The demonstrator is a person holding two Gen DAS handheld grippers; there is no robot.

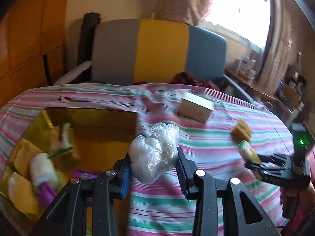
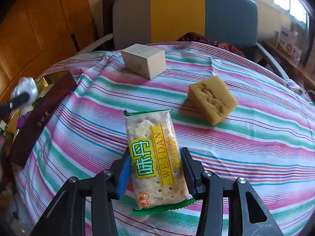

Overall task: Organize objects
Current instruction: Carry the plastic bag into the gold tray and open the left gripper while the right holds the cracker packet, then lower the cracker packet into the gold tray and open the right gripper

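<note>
My left gripper [image 1: 153, 161] is shut on a crumpled clear plastic bag [image 1: 155, 153] and holds it above the right edge of an open gold-lined box [image 1: 102, 118] holding several wrapped snacks [image 1: 43, 169]. My right gripper [image 2: 155, 169] is shut on a packet of crackers [image 2: 153, 157] with green and yellow print, held just over the striped tablecloth [image 2: 256, 137]. The right gripper also shows in the left wrist view [image 1: 254, 161], to the right. A yellow sponge cake [image 2: 212, 98] and a small beige carton [image 2: 144, 63] lie on the cloth beyond it.
The box's dark red side [image 2: 39, 118] stands at the table's left. A grey, yellow and blue chair [image 2: 185, 13] stands behind the table with dark red cloth [image 2: 206, 39] on its seat. A cluttered shelf [image 1: 291, 90] is at the right.
</note>
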